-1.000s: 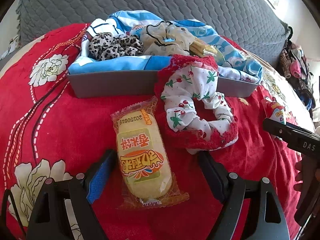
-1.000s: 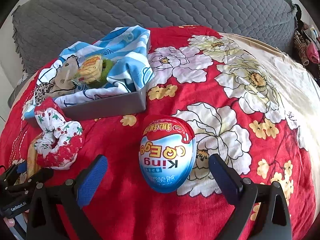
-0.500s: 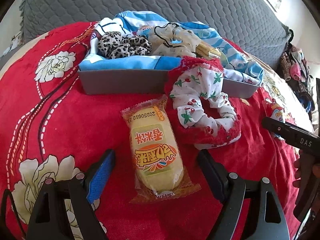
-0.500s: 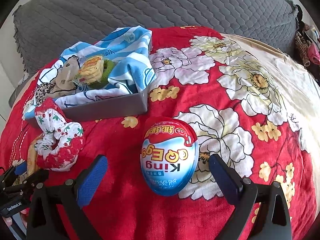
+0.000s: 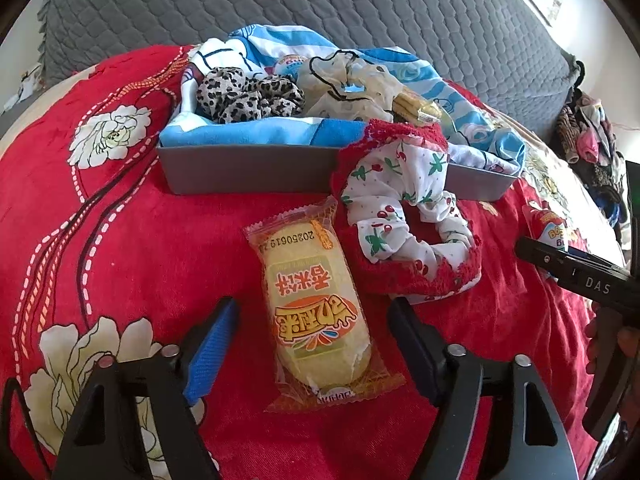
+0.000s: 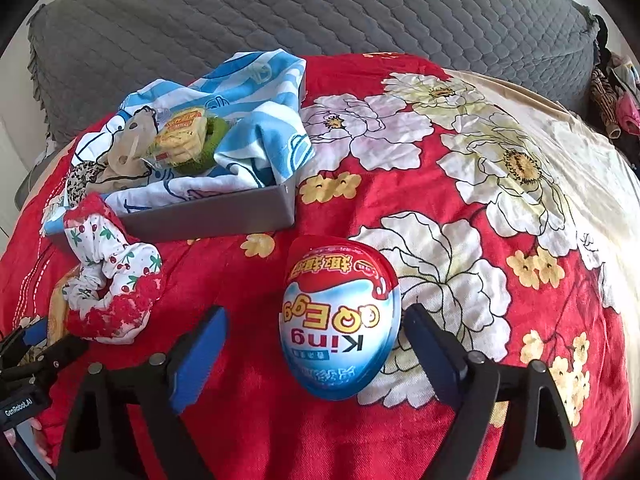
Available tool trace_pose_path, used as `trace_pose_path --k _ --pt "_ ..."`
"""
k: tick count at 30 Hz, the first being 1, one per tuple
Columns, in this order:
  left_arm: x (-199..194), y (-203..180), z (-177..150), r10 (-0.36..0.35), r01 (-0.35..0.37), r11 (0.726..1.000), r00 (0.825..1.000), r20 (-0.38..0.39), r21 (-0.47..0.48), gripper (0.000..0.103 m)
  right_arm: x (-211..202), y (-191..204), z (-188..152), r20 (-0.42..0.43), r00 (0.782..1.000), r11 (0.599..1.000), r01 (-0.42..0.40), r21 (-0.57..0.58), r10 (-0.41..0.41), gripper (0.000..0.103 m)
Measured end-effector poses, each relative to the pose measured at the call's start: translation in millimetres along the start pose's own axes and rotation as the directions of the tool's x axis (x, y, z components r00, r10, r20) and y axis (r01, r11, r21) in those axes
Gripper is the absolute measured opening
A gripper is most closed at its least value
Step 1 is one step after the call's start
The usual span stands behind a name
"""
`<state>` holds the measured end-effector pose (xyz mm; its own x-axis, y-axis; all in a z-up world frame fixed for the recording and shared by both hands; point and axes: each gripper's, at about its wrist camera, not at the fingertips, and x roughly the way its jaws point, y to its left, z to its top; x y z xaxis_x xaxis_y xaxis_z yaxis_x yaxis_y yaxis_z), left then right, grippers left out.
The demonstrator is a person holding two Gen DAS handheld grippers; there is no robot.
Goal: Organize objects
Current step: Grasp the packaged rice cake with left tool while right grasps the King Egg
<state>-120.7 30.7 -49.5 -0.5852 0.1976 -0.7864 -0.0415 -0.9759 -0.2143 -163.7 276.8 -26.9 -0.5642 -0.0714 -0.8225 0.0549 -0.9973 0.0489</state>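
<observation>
A yellow wrapped snack cake (image 5: 316, 304) lies on the red floral bedspread between the open fingers of my left gripper (image 5: 312, 336). A cherry-print scrunchie (image 5: 404, 216) leans on the grey tray (image 5: 248, 172), which holds a blue striped cloth, a leopard scrunchie (image 5: 248, 96) and a biscuit pack (image 5: 416, 108). In the right wrist view a red, white and blue King Egg (image 6: 340, 320) lies between the open fingers of my right gripper (image 6: 316, 344). The tray (image 6: 216, 216) and the scrunchie (image 6: 112, 276) show left of it.
A grey quilted cover (image 6: 320, 8) lies behind the tray. Clothes are piled at the far right (image 5: 592, 148). My right gripper's body shows at the right edge of the left wrist view (image 5: 576, 276). The bedspread turns cream at the right (image 6: 560, 140).
Both grippers have moved forward: the snack cake and the King Egg now sit deeper between their open fingers. The left view has shifted so the tray sits more to the right.
</observation>
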Motion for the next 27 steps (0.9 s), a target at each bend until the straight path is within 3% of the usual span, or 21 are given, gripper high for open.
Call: trace_pose_path --k 4,6,8,22,27 --pt "-0.3 0.2 0.6 -0.002 0.002 1.0 1.0 0.0 0.002 0.077 1.6 -0.7 0.1 -0.003 1.0 1.0 -0.001 0.002 0.001 0.083" --pt "-1.0 -0.2 1.1 -0.003 0.003 1.0 1.0 0.002 0.005 0.063 1.7 -0.9 0.1 -0.004 1.0 1.0 0.001 0.003 -0.001 0.08" --pt "-0.5 -0.3 1.1 0.003 -0.003 1.0 1.0 0.001 0.01 0.058 2.5 -1.8 0.4 -0.005 1.0 1.0 0.0 0.005 0.0 0.077" --pt "-2.9 0.6 0.7 -0.002 0.002 1.0 1.0 0.003 0.015 0.05 1.6 -5.3 1.7 0.001 1.0 1.0 -0.002 0.013 0.002 0.054" --pt "-2.7 0.8 1.2 -0.003 0.002 1.0 1.0 0.004 0.014 0.049 1.2 -6.3 0.6 0.006 1.0 1.0 -0.006 0.015 0.006 0.051"
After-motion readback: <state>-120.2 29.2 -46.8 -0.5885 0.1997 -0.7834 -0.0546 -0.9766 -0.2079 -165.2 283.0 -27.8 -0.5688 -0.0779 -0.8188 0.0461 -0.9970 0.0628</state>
